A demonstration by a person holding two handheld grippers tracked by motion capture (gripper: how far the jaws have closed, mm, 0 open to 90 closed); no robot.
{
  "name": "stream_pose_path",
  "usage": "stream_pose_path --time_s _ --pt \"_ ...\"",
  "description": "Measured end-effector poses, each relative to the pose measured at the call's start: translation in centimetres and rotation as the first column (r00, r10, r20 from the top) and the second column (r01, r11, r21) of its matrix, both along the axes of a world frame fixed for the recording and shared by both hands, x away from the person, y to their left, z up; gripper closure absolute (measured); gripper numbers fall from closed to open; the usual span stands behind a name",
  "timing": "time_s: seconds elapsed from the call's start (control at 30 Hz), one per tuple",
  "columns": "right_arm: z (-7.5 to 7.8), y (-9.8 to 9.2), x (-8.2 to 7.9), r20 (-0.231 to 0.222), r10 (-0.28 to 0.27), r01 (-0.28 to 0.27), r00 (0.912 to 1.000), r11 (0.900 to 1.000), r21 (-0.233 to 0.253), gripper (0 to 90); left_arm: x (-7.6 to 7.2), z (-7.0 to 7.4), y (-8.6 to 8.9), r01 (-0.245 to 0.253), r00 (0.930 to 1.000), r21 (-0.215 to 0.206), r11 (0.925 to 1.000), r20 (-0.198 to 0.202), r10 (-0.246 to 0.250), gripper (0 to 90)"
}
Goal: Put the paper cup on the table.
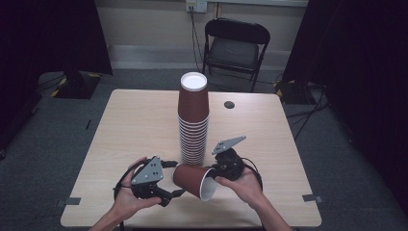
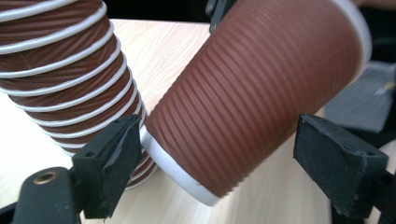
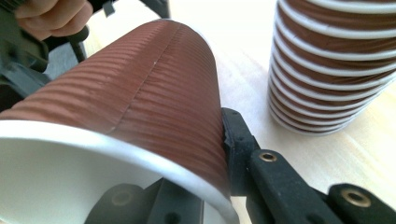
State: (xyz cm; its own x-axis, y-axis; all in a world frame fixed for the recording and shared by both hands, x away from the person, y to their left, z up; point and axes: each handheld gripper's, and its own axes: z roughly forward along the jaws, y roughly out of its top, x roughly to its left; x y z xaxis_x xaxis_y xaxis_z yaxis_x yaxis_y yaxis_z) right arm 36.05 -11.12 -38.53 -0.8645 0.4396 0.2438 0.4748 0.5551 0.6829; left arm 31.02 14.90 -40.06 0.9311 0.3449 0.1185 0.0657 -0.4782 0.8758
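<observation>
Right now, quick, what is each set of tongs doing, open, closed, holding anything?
Left tongs: open, jaws either side of the loose brown cup, not clamped.
Right tongs: closed on that cup's rim, one jaw inside, one outside.

The tabletop [image 1: 139,120] is viewed from above its near edge, looking forward and down, with a chair [image 1: 235,45] beyond the far edge. Each gripper view is taken very close, along its own jaws. The tilted cup [image 2: 261,88] and the cup stack [image 3: 336,60] are shared by all three views.
</observation>
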Motion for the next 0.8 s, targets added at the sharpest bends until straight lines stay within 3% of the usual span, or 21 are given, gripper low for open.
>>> stream_pose_path --time_s 0.07,0.23,0.4,0.57,0.63,0.8 --pt "0.1 0.1 0.0 -0.003 0.009 -0.009 1.0000 1.000 -0.022 86.5 -0.1 -0.2 -0.3 0.015 0.9998 0.021 0.9997 0.010 -0.015 15.1" --pt "-0.1 0.4 0.4 -0.060 0.017 -0.022 0.9980 0.997 -0.077 86.5 -0.8 -1.1 -1.2 0.036 0.9952 0.111 0.9932 0.086 -0.046 12.5" --pt "-0.5 1.2 0.7 -0.107 0.027 -0.039 0.9940 0.992 -0.118 86.5 -1.1 -1.8 -2.3 0.041 0.9914 0.147 0.9883 0.117 -0.059 8.8" --pt "-0.6 2.1 0.8 -0.136 0.038 -0.056 0.9900 0.989 -0.134 86.5 -1.3 -2.3 -3.6 0.036 0.9861 0.207 0.9778 0.151 -0.068 6.7" --pt "-0.6 2.2 0.9 -0.145 0.032 -0.052 0.9889 0.989 -0.139 86.4 -1.4 -2.5 -3.7 0.012 0.9831 0.203 0.9791 0.177 -0.049 7.0" --pt "-0.4 2.2 1.3 -0.171 0.028 -0.052 0.9848 0.990 -0.134 86.3 -1.6 -2.3 -3.9 0.011 0.9782 0.205 0.9787 0.201 -0.053 9.0"
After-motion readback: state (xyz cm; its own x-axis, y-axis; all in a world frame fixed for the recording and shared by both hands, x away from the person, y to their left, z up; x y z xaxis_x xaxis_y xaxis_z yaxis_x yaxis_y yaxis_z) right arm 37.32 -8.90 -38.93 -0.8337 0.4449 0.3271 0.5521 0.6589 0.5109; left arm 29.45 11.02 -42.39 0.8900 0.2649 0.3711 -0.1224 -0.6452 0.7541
